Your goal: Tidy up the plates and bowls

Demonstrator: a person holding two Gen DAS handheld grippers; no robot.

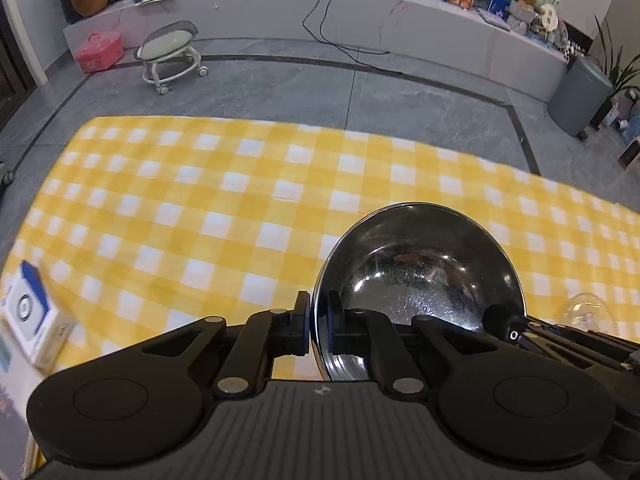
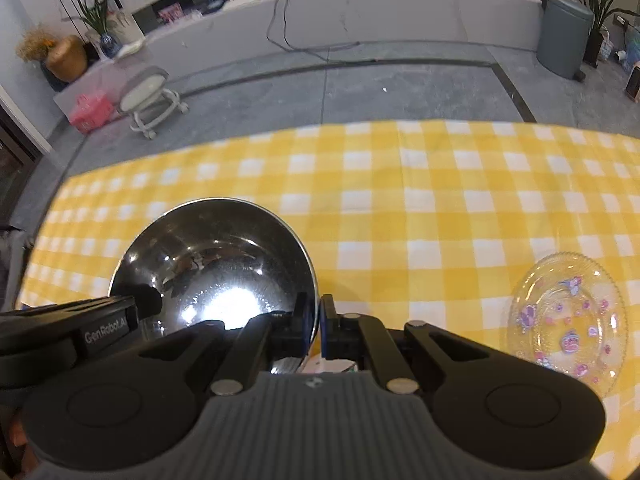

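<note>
A shiny steel bowl [image 1: 420, 272] hangs tilted over the yellow checked tablecloth [image 1: 208, 200], held from both sides. My left gripper [image 1: 319, 322] is shut on the bowl's left rim, one pad outside the wall and one inside. In the right wrist view the same steel bowl [image 2: 212, 268] sits left of centre, and my right gripper [image 2: 316, 326] is shut on its right rim. The other gripper's black body [image 2: 72, 332] shows at the bowl's far side. A clear glass plate [image 2: 568, 320] with pink and purple patterns lies flat on the cloth to the right.
A blue and white box [image 1: 30, 316] lies at the table's left edge. Beyond the table are grey floor, a small wheeled stool [image 1: 172, 54], a pink case [image 1: 98, 52], a grey bin [image 2: 564, 34] and a long white ledge [image 1: 360, 16] with a hanging cable.
</note>
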